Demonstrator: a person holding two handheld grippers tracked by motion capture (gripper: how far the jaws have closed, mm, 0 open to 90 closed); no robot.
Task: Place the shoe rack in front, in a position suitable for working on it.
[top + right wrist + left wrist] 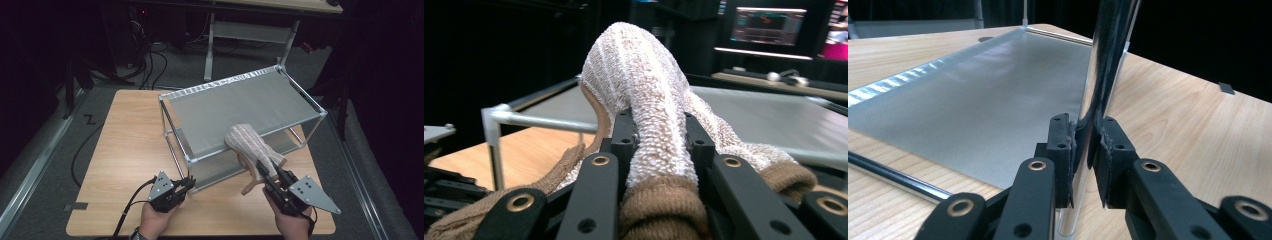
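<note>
**High view: two grippers, a rack and a sock**

At lower left, the left gripper [188, 183] pinches the rack's corner post [1091, 115]. The grey rack [240, 100] fills the middle of the wooden table [125, 145]. At lower right, the right gripper [267, 172] squeezes a white and tan sock [250, 142] just above the rack's front rail.

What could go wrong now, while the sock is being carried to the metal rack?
1. The right gripper pinches the white-and-brown knitted sock only at its middle; the loose ends hang and could catch on the silver metal rack with grey fabric shelves.
2. The left gripper clamps the rack's shiny corner post; it may slip and the rack may shift.
</note>
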